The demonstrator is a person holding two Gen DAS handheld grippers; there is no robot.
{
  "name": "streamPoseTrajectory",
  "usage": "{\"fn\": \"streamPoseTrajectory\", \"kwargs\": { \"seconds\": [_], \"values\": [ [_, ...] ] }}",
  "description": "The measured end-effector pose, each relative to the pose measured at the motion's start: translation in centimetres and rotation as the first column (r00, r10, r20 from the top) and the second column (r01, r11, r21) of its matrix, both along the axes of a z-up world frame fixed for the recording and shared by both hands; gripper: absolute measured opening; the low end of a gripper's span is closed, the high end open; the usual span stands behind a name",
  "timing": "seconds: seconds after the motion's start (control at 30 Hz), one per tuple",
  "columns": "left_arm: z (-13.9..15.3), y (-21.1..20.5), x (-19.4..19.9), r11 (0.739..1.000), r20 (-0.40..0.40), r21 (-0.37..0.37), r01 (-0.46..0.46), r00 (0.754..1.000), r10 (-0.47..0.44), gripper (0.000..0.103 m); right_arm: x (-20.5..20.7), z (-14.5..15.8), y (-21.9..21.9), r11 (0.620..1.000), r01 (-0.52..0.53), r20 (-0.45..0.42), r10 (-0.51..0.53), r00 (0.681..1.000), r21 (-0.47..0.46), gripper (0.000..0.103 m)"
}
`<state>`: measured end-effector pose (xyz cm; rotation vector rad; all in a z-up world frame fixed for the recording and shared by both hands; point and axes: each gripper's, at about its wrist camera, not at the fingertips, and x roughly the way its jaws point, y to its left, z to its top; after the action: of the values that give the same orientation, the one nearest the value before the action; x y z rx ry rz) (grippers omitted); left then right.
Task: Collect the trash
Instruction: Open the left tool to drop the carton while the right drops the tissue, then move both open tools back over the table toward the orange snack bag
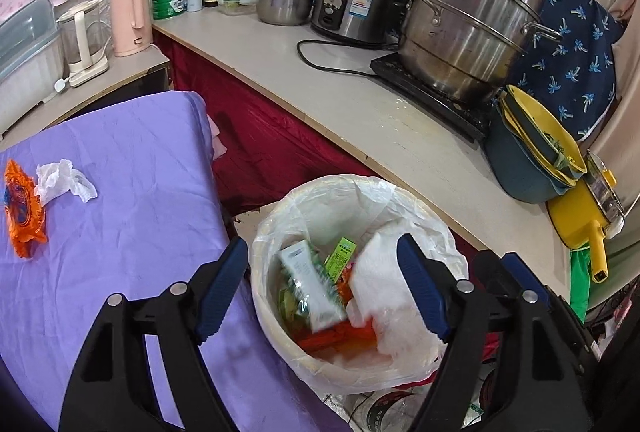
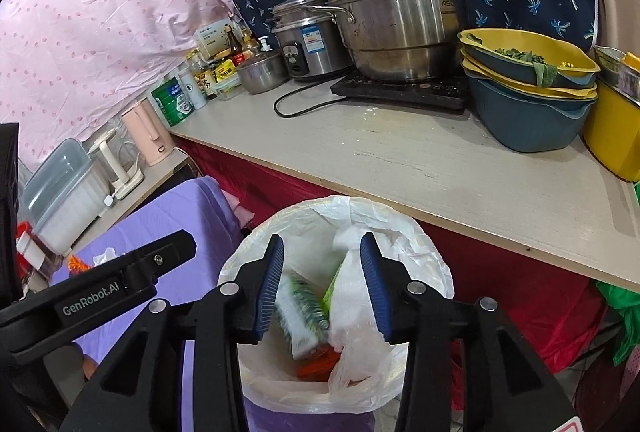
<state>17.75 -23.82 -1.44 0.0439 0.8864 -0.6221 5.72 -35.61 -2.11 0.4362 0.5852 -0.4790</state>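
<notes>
Hovering over white bag-lined trash bin (image 1: 340, 312): left tongs (image 1: 320, 288) open, empty; orange wrapper (image 1: 22, 207) and white crumpled tissue (image 1: 64, 183) on purple cloth (image 1: 132, 232). Right view: right tongs (image 2: 322, 288) parted, empty, above bin.

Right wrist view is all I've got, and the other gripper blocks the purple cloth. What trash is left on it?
Observer: An orange wrapper lies on the purple cloth.
Operator: Anything else?
Observer: A crumpled white tissue sits right beside it.
Operator: Is the left gripper carrying something?
Observer: No. The left gripper hangs over the bin, fingers open with nothing between them.
</notes>
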Motion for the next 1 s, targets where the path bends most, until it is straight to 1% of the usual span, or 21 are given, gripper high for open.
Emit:
{"fn": "streamPoseTrajectory", "kwargs": {
  "seconds": [0.2, 0.5, 0.8, 1.0],
  "values": [
    [0.1, 1.7, 0.3, 0.999, -0.011, -0.001, -0.040, 0.999, 0.040, 0.073, 0.2, 0.7, 0.9, 1.000, -0.019, 0.009, 0.019, 1.000, -0.010, 0.040],
    [0.7, 5.1, 0.5, 0.995, -0.005, -0.009, -0.095, 0.995, 0.095, 0.073, 0.7, 1.2, 3.4, 0.998, -0.059, 0.013, 0.059, 0.998, -0.018, 0.040],
    [1.5, 10.2, 1.5, 0.983, 0.009, -0.018, -0.183, 0.983, 0.183, 0.073, 2.3, 1.8, 6.9, 0.992, -0.120, 0.013, 0.121, 0.993, -0.028, 0.040],
    [1.6, 14.2, 2.5, 0.968, 0.006, -0.020, -0.249, 0.968, 0.249, 0.073, 3.8, 1.8, 9.6, 0.985, -0.169, 0.008, 0.170, 0.985, -0.031, 0.040]
  ]
}}
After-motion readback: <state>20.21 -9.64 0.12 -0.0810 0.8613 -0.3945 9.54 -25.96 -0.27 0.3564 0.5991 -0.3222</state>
